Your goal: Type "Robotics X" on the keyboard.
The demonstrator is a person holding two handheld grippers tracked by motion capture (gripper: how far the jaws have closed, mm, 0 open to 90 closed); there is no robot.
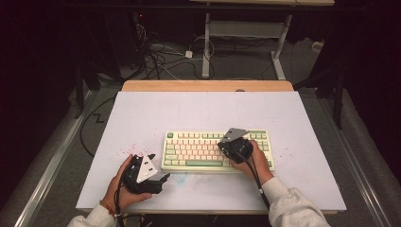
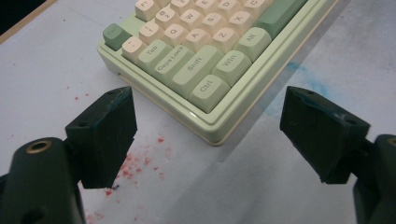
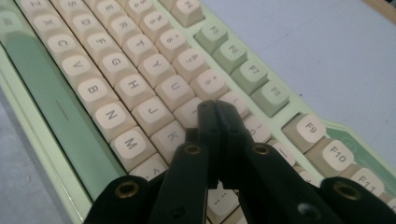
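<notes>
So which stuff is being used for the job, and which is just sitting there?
In use:
- keyboard
- right gripper, fingers shut, tips over the keys
- left gripper, fingers open, waiting near the keyboard's corner

Just there:
- white table
- red specks on the table
- blue smudge
- cables on the floor

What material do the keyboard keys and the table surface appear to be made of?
The cream and green keycaps of the pale green keyboard look like matte moulded plastic: rounded edges, printed legends, soft sheen. The white table surface seems a smooth, flat laminate or painted board, stained red and blue; which one is uncertain.
</notes>
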